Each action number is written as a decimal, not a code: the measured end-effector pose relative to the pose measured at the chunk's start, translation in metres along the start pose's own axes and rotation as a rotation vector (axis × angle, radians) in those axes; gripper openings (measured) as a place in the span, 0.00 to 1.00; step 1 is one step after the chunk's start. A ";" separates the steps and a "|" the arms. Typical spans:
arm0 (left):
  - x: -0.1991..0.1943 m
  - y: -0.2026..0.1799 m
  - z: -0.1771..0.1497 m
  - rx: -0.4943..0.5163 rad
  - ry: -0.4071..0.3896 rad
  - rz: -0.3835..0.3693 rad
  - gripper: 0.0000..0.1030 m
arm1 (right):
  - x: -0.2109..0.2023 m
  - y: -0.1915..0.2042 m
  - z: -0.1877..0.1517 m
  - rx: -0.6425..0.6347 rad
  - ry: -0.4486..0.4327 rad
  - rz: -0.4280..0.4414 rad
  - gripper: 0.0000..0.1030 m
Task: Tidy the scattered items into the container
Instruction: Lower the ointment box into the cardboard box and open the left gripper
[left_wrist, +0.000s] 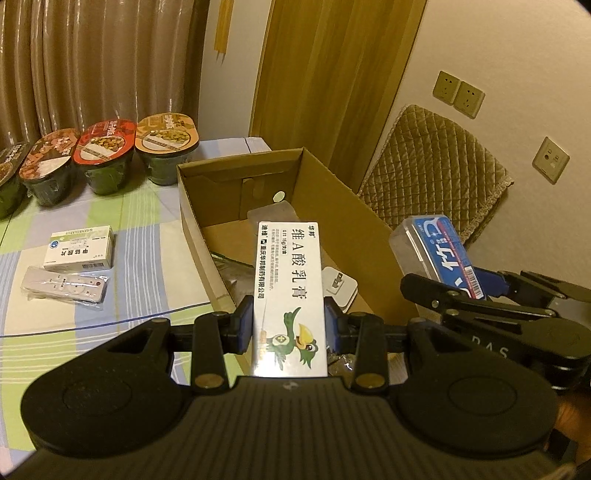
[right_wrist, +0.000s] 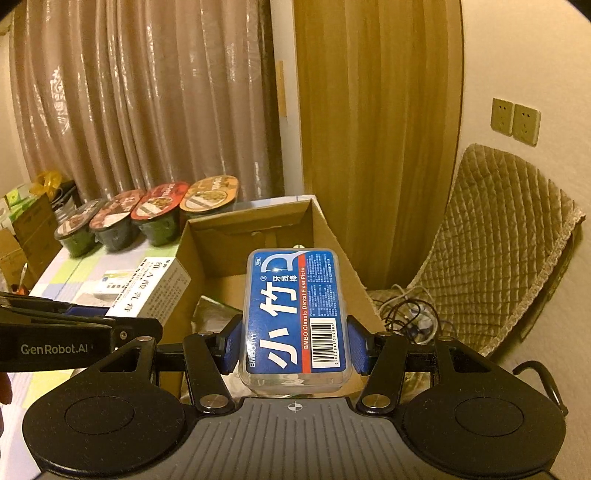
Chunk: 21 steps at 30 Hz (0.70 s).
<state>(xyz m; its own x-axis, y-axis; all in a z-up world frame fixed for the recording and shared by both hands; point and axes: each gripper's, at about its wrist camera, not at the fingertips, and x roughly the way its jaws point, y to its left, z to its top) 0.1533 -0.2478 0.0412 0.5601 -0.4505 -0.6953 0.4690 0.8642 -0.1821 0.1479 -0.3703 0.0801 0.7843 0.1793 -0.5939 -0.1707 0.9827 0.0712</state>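
Partly hidden, plug (left_wrist: 339, 288) sits behind ointment carton (left_wrist: 289, 295)

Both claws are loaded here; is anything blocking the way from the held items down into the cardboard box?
Nothing visible does. The left claw holds the white ointment carton and the right claw holds the blue floss-pick case, both above the open brown cardboard box. It has no lid, and bare floor shows inside.

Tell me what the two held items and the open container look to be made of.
Ointment box in the left gripper: thin printed card, slightly glossy, sharp folded edges. Floss pick case in the right gripper: clear hard plastic, probably; rounded see-through rim around a blue label. Container: brown corrugated cardboard, matte, with folded flaps.
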 end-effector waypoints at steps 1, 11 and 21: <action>0.002 0.000 0.001 0.000 0.001 0.000 0.32 | 0.001 -0.002 0.000 0.001 0.001 -0.001 0.57; 0.016 0.001 0.006 -0.022 0.001 -0.014 0.32 | 0.010 -0.008 0.001 0.003 0.010 -0.010 0.57; 0.029 0.004 0.013 -0.067 -0.010 -0.043 0.32 | 0.017 -0.010 0.002 0.002 0.016 -0.016 0.57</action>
<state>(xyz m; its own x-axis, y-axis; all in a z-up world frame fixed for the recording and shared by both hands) 0.1801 -0.2607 0.0291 0.5477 -0.4890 -0.6789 0.4457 0.8572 -0.2580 0.1643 -0.3770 0.0707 0.7775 0.1632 -0.6074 -0.1575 0.9855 0.0632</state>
